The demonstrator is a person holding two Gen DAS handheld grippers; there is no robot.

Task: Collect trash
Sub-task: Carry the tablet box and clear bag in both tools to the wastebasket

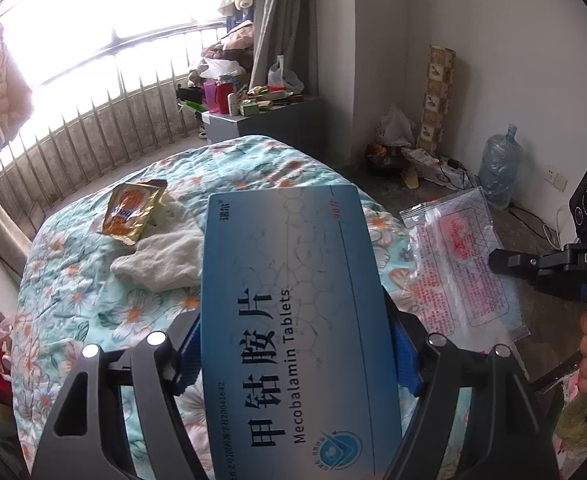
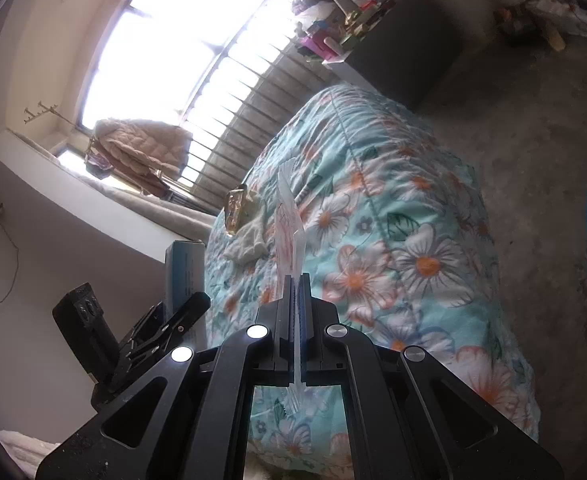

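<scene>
The left gripper clamps a blue tablet box above the floral bed; the right gripper pinches a clear plastic wrapper.

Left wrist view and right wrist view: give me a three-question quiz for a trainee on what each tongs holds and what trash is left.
1. True or false: the left tongs grip a blue tablet box.
2. What do the right tongs pinch? A) sock B) clear plastic wrapper C) bottle
3. Which shiny item lies on the floral quilt beside the white cloth?

Key: 1 true. 2 B, the clear plastic wrapper. 3 the gold sachet.
</scene>
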